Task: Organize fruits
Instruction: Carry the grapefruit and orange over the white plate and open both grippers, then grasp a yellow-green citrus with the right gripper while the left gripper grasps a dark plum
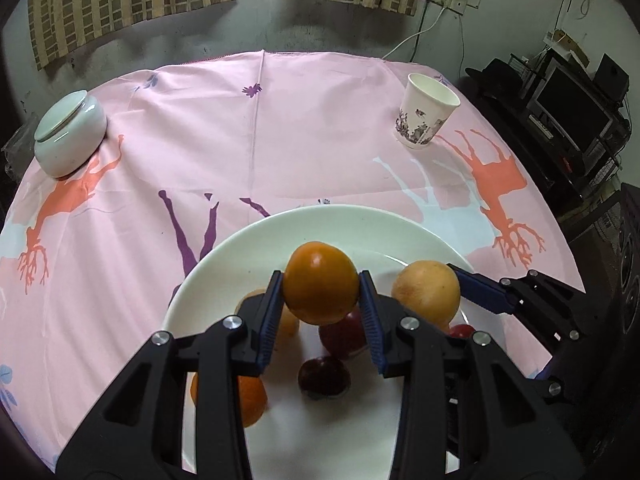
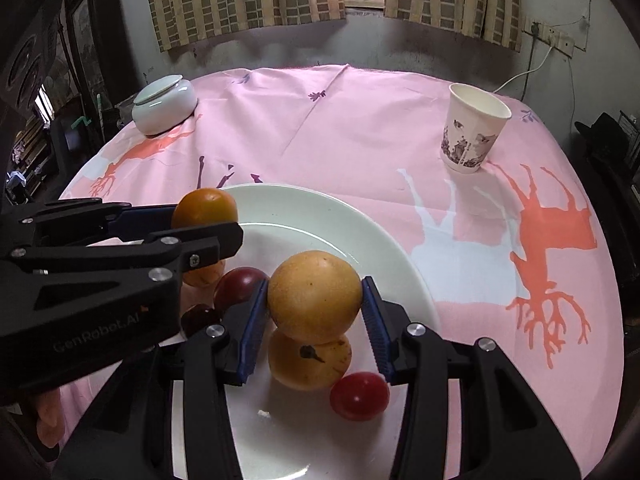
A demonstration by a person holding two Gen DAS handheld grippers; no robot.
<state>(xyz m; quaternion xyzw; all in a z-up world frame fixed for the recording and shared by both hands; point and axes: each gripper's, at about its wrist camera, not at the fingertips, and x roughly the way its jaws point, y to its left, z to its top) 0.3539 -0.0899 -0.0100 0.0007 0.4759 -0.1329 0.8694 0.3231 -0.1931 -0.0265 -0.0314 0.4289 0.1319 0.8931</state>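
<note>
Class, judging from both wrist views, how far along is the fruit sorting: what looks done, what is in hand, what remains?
Done: several fruits already lie on the white plate, including a red fruit and a dark plum. In hand: the left tool grips an orange fruit, and the right tool grips a yellow-orange fruit, both above the plate. Left: setting these two down.

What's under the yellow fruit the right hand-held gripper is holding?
Below the held yellow fruit lies a second yellow fruit on the white plate, with a red fruit beside it. The plate area directly beneath them is hidden.
</note>
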